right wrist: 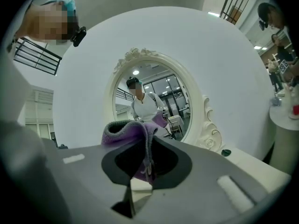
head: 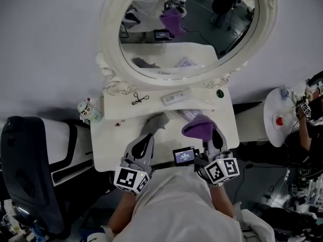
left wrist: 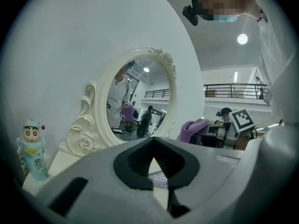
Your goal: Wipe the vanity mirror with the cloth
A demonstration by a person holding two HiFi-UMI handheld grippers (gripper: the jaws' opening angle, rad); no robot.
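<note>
Two hand-held grippers reach in over the near edge of the white desk [head: 115, 147], both pointing toward the vanity mirror [head: 202, 39] that stands along the far edge. The right gripper [head: 204, 131] has its jaws pinched on a purple cloth [head: 198, 126]. In the right gripper view the fabric is caught in a fold between the pads and bunches up above them in a grey-edged hump. The cloth sits over the right half of the desk, nearer the front edge than the glass, well apart from the mirror. Whether it brushes the desk top cannot be told. The left gripper [head: 159, 119] lies just beside it to the left, its jaws pressed together with nothing between them, tips over the middle of the desk. A cartoon-figure bottle [head: 89, 110] stands at the desk's left edge. An eyelash curler [head: 140, 99] lies near the far edge below the mirror's ornate frame.
</note>
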